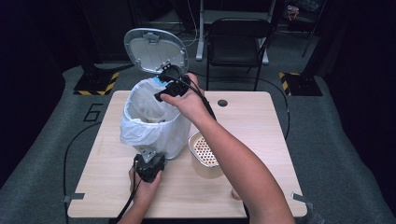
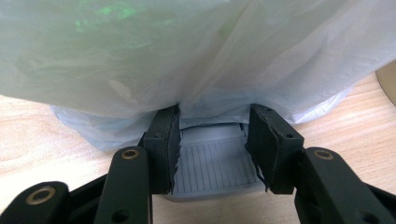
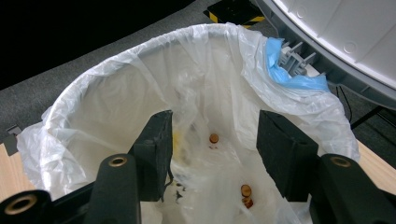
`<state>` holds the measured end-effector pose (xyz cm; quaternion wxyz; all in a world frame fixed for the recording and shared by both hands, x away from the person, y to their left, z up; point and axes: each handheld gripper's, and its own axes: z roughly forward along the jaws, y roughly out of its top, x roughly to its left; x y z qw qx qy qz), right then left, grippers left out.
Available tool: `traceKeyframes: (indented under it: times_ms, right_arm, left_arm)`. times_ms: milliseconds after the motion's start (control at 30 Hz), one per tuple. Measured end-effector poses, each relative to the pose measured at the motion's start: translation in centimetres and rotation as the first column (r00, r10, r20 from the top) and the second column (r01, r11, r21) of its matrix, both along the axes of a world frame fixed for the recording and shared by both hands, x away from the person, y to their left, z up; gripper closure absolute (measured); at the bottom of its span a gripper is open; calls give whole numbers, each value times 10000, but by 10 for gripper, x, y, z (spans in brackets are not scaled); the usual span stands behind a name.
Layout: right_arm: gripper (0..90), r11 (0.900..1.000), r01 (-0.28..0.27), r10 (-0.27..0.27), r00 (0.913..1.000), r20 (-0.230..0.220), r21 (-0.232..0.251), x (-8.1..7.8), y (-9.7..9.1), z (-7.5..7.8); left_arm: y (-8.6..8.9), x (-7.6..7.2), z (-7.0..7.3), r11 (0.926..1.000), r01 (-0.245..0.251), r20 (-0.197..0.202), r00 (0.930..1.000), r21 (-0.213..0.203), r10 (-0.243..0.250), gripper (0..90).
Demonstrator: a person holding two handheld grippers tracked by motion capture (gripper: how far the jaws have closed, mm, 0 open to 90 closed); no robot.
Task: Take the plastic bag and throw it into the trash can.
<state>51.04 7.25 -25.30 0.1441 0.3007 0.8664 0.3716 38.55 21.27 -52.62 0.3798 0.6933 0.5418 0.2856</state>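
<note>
A grey pedal bin (image 1: pixel 173 140) lined with a white plastic bag (image 1: pixel 140 130) stands on the table's left half, its lid (image 1: pixel 156 49) raised. My left gripper (image 1: pixel 148 155) sits low at the bin's front. In the left gripper view its jaws (image 2: pixel 215 112) are shut on the sides of the grey ribbed pedal (image 2: pixel 212 163), under the hanging bag (image 2: pixel 196 51). My right gripper (image 1: pixel 162 93) hovers over the bin's mouth. In the right gripper view it (image 3: pixel 212 123) is open with nothing between its pads. Small brown pieces (image 3: pixel 213 138) lie deep in the bag (image 3: pixel 93 107).
A tan bowl holding a perforated strainer (image 1: pixel 204 151) stands just right of the bin, under my right forearm. The wooden table (image 1: pixel 261 135) has a round hole (image 1: pixel 222 102) near its far edge. A black chair (image 1: pixel 236 42) stands behind the table. A blue scrap (image 3: pixel 285 74) is caught at the lid hinge.
</note>
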Motion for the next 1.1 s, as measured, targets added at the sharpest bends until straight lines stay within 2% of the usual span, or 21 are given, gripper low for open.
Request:
traceKeyframes:
  times_ms: [233,333,500,633,667,767,900,933,1033,1067,1100]
  right_arm:
    - [469,9999,-55,54,10000,67,91,-5,-11,5]
    - [469,9995,153,-151,9999,-79,260,-7,-15,6]
    - [467,9990,146,-155,9997,210,411,-12,-36,11]
    - [477,9987,218,-227,9996,191,463,-15,-47,12]
    - [502,9994,183,-190,9996,208,309,-16,-54,11]
    - [510,9979,479,-478,9989,-28,435,-19,-64,8]
    - [529,9992,300,-304,9994,162,267,-21,-77,6]
    - [536,9988,379,-385,9990,213,309,-23,-85,3]
    - [540,9982,494,-502,9985,225,342,-24,-93,-1]
    - [540,9989,356,-369,9984,427,314,-24,-96,-2]
    - [539,9985,424,-438,9983,392,357,-25,-104,-7]
  left_arm:
    - [0,0,0,10000,-14,-15,10000,18,14,540]
    - [0,0,0,10000,51,-51,10000,20,-51,540]
    - [0,0,0,10000,68,-81,9999,35,-68,540]
    - [0,-1,0,10000,28,-123,9999,7,-28,540]
    - [0,0,0,10000,49,-63,10000,32,-48,540]
    - [0,-1,1,9999,101,-191,9998,56,-100,540]
    - [0,0,0,10000,81,-89,9999,6,-81,540]
    - [0,0,0,10000,46,-53,10000,-3,-46,540]
    - [0,0,0,10000,13,-64,10000,-29,-13,540]
    - [0,0,0,10000,-15,-23,10000,-48,14,540]
    - [0,0,-1,10000,-6,20,10000,-51,6,540]
